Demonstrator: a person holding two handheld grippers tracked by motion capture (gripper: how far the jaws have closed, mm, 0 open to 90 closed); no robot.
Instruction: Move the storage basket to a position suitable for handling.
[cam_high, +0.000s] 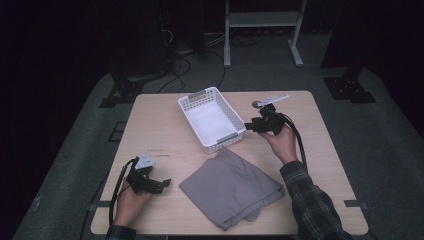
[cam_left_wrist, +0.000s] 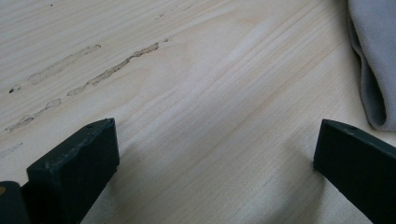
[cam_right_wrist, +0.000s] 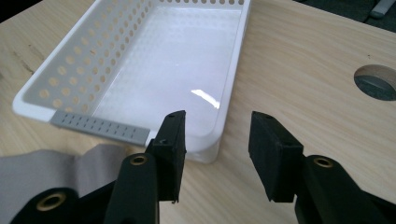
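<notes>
The white perforated basket (cam_high: 212, 119) sits empty at the surface's (cam_high: 160, 125) far middle, long axis running diagonally from far-left to near-right, its near corner just beside the folded grey cloth (cam_high: 231, 187). The right claw (cam_right_wrist: 217, 154) hovers apart, nothing between, at that corner. The left claw (cam_left_wrist: 212, 158) rests wide apart on bare wood left of the cloth.

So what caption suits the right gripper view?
Open black tool beside the empty white perforated plastic basket on the pale wooden table.
</notes>
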